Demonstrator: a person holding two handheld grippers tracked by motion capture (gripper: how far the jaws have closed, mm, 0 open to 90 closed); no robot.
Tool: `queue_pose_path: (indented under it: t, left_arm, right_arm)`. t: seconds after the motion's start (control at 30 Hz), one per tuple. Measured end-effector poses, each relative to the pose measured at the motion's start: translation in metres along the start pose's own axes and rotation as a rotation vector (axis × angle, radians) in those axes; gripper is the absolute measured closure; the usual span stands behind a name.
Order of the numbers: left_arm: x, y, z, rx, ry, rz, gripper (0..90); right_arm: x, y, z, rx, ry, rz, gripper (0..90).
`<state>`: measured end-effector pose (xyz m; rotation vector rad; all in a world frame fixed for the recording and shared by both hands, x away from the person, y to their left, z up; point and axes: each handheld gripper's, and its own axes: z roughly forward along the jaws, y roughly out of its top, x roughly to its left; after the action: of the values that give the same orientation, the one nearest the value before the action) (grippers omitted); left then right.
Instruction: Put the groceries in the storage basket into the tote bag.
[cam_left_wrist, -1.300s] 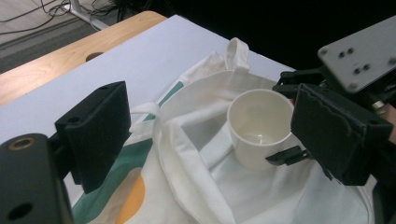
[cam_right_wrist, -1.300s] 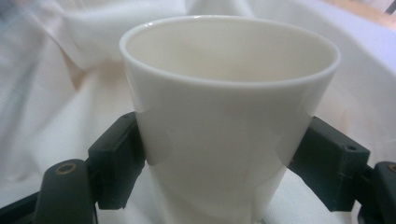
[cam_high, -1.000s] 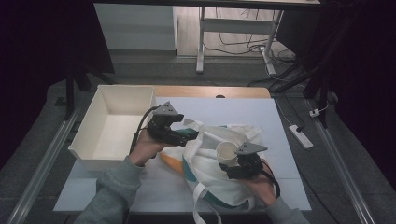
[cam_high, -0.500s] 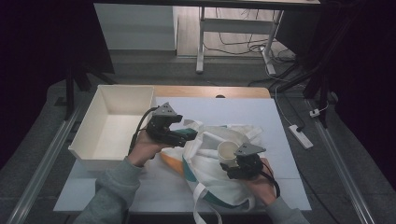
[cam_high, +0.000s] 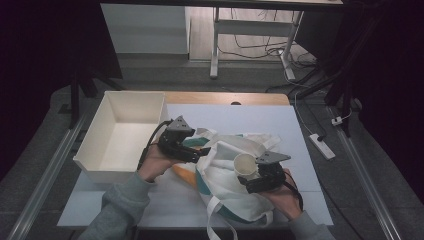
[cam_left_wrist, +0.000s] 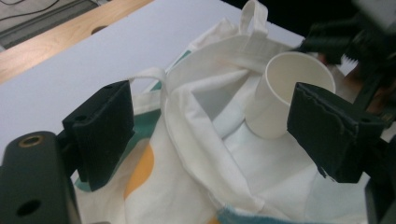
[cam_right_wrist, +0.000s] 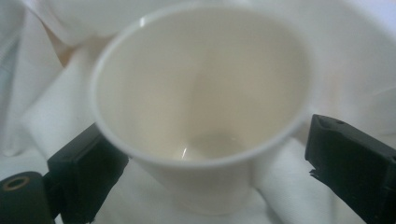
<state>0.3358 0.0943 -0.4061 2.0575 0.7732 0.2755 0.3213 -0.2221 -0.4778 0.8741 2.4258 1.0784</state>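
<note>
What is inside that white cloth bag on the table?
A white paper cup stands in the open mouth of the cloth bag, between the right gripper jaws, which have just been opening. The cup looks empty. Anything deeper in the bag is covered by folds.

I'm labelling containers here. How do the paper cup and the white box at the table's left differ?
The paper cup is round and small; the white box is rectangular and far larger. The paper cup sits tilted in the mouth of the cloth bag; the white box rests flat on the table. Both are white, open-topped and empty.
</note>
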Motion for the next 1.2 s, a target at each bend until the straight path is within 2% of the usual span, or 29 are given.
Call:
queue_pose_path:
  t: [0.13,0.27,0.47,0.6,0.87,1.2]
  left_arm:
    - [-0.003,-0.006,0.001,0.010,0.000,-0.009,16.3]
    - [-0.010,-0.010,0.004,0.029,-0.007,-0.001,17.1]
    - [-0.013,-0.015,0.008,0.048,-0.001,-0.013,18.4]
    - [-0.013,-0.018,0.009,0.054,0.006,-0.019,20.3]
    - [-0.012,-0.023,0.010,0.058,0.011,-0.040,21.9]
    - [-0.011,-0.029,0.012,0.067,0.030,-0.058,23.8]
  right_arm:
    - [-0.001,0.003,-0.018,-0.046,0.005,0.002,4.3]
    - [-0.002,0.002,-0.032,-0.089,0.006,0.003,4.6]
    - [-0.009,0.000,-0.044,-0.146,0.017,0.031,6.4]
    - [-0.012,-0.002,-0.050,-0.160,0.029,0.031,10.4]
    - [-0.019,-0.006,-0.058,-0.186,0.023,0.046,13.9]
    - [-0.032,-0.012,-0.067,-0.218,-0.032,0.086,17.0]
